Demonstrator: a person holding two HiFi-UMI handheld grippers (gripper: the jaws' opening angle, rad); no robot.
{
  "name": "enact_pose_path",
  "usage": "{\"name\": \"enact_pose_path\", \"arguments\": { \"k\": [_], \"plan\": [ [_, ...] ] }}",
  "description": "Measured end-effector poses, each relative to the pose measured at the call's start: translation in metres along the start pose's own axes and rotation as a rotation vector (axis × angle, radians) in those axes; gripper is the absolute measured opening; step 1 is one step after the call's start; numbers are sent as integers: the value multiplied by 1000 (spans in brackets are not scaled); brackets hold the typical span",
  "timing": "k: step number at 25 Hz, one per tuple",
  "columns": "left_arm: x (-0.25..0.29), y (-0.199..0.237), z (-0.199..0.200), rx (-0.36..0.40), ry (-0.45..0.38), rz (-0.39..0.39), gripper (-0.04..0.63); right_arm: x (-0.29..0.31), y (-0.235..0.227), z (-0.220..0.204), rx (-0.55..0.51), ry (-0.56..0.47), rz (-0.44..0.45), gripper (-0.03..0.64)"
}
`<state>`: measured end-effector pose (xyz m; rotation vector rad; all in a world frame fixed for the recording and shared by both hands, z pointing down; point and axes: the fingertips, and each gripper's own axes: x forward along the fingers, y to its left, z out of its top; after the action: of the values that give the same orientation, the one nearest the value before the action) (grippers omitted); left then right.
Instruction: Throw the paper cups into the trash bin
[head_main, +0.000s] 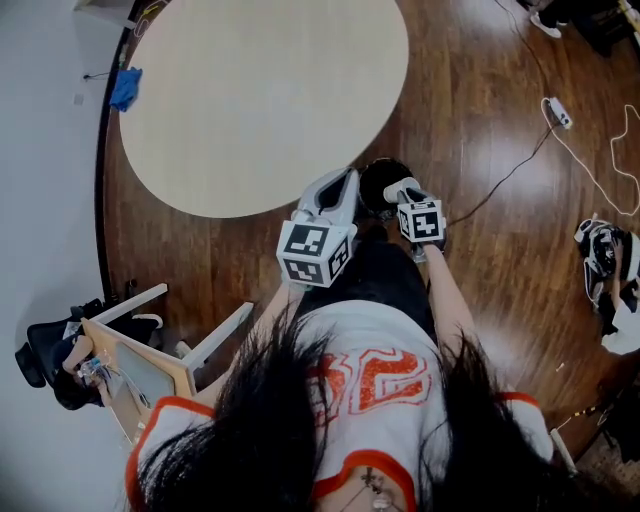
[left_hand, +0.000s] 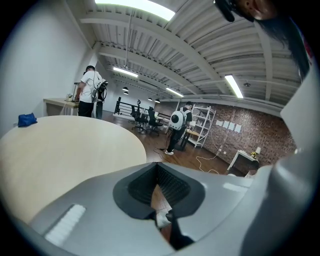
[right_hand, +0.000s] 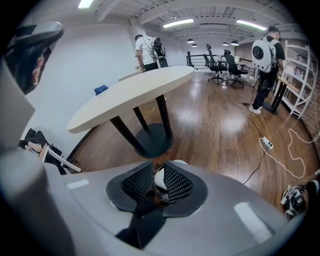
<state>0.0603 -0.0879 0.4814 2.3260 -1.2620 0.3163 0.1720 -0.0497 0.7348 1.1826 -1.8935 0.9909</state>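
Observation:
A white paper cup (right_hand: 159, 179) shows in the narrow gap between my right gripper's (right_hand: 156, 175) jaws. It lies against the right pad, and floor shows between it and the left pad, so the jaws stand slightly open. In the head view the right gripper (head_main: 397, 190) hangs over a round black trash bin (head_main: 380, 176) on the floor, just off the edge of the round table (head_main: 260, 90). My left gripper (head_main: 345, 182) is held beside it on the left. Its jaws (left_hand: 156, 172) meet at the tips with nothing between them.
A blue cloth (head_main: 126, 88) lies at the table's far left edge. The table's black pedestal base (right_hand: 150, 137) stands just ahead. A power strip with cables (head_main: 558, 112) and bags (head_main: 605, 260) lie on the floor at right. A wooden chair (head_main: 140, 365) is at left. People (right_hand: 265, 65) stand far off.

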Motion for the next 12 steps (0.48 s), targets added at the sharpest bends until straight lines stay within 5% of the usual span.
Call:
{"name": "enact_pose_path", "arguments": {
  "k": [12],
  "plan": [
    [-8,15,2,-9,-13,20,0,-12,-1,16,96,-67,1,72]
  ]
}}
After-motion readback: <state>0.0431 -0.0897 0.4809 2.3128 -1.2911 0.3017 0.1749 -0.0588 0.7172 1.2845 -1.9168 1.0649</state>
